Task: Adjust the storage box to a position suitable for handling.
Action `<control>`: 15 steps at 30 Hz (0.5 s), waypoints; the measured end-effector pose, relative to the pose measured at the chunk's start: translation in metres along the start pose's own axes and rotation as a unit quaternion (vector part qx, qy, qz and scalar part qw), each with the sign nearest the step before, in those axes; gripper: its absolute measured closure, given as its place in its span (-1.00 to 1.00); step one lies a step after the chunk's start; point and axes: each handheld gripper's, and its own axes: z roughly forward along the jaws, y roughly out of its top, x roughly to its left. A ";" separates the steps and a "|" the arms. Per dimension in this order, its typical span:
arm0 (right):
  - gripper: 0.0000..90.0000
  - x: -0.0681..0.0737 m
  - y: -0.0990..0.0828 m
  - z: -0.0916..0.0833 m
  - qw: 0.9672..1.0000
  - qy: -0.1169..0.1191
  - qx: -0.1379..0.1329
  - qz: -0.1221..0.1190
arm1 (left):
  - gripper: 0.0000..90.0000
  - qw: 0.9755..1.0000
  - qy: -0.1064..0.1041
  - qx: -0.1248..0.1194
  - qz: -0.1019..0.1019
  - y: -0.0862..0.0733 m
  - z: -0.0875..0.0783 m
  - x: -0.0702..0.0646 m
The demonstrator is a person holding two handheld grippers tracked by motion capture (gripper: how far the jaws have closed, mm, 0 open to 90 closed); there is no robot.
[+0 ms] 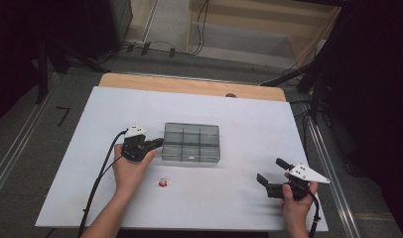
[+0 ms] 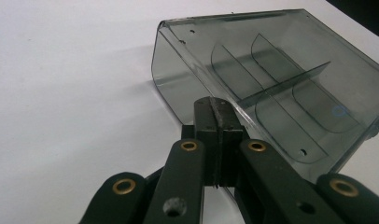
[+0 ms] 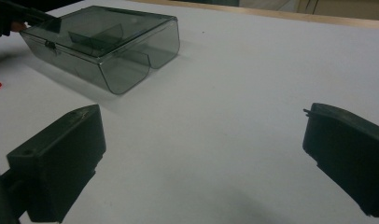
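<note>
Smoky grey transparent plastic describes the compartment box, a lidded rectangular organiser at centre frame in the high view, on the white table; six compartments, nothing visible inside, no legible writing. The left gripper meets its left edge. A small red object lies below.

Left gripper view: jaws clenched together, empty, tips against the box edge.

Right gripper view: the right gripper stands released, empty; box upper left.

left hand-held gripper black, brass-ringed pivots, right hand-held gripper black blocky jaws, grey three-cornered plates on top, black trailing cables
</note>
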 end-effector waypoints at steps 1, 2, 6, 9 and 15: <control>-1.00 0.000 0.000 0.000 1.000 0.000 -0.001 -0.001 | 0.98 1.000 0.000 0.000 0.000 0.000 0.000 0.000; -1.00 0.000 0.000 0.000 1.000 0.000 -0.001 -0.001 | 0.98 1.000 -0.001 0.001 -0.001 0.000 0.001 -0.001; -1.00 0.000 0.000 0.000 1.000 0.001 0.000 -0.001 | 0.98 1.000 -0.005 0.001 0.000 0.000 0.003 -0.003; -1.00 0.000 0.000 0.000 1.000 0.001 0.001 0.000 | 0.98 1.000 -0.006 0.002 0.003 0.000 0.004 -0.005; -1.00 -0.001 0.000 -0.001 1.000 0.000 -0.003 0.001 | 0.97 1.000 -0.002 0.009 0.018 0.001 0.000 -0.006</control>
